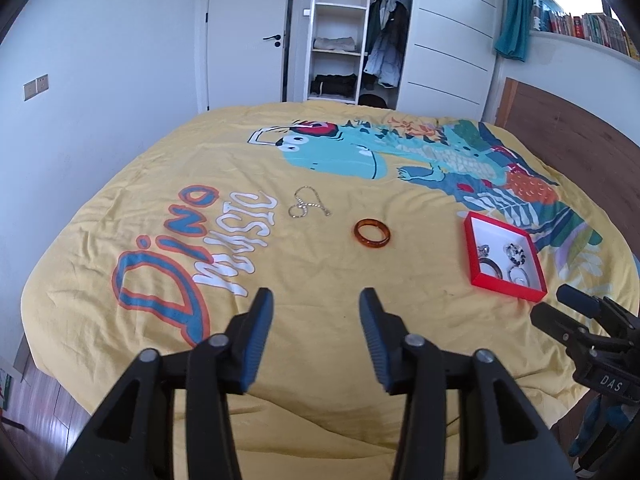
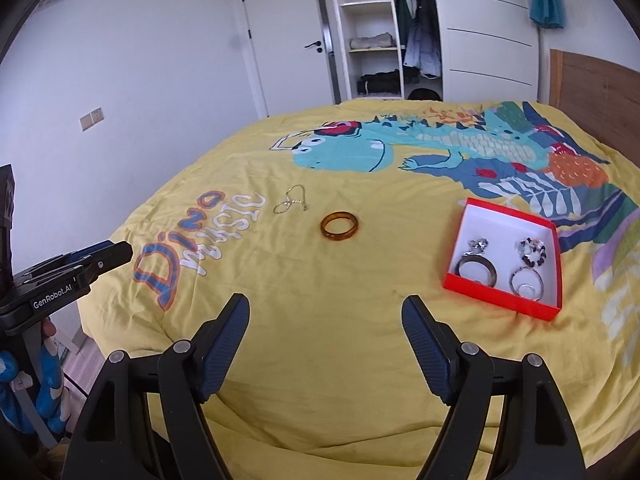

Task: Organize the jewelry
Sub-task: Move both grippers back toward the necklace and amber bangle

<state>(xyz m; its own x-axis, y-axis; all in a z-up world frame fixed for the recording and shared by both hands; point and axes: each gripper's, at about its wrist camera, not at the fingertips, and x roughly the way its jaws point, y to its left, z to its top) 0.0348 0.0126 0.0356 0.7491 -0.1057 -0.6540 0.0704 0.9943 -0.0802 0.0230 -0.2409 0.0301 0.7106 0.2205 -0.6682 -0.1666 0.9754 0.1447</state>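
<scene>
I am holding both grippers over the yellow bedspread (image 1: 320,264), jaws spread, gripping nothing.
The left gripper (image 1: 316,300) and right gripper (image 2: 326,306) are hovering short of the amber bangle (image 2: 339,226); the silver chain (image 2: 290,200) is lying just left of it; the red box (image 2: 506,258) is sitting well right, holding other pieces.

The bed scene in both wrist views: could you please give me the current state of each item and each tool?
Left tool: open, empty, above the bedspread.
Right tool: open, empty.
Red box: lidless, already holding several pieces.
Amber bangle: lying flat on the yellow bedspread, outside the box.
Silver chain: loose on the bedspread, loosely heaped, outside the box.
Wardrobe: open, shelves and coats showing.
Room door: closed.
</scene>
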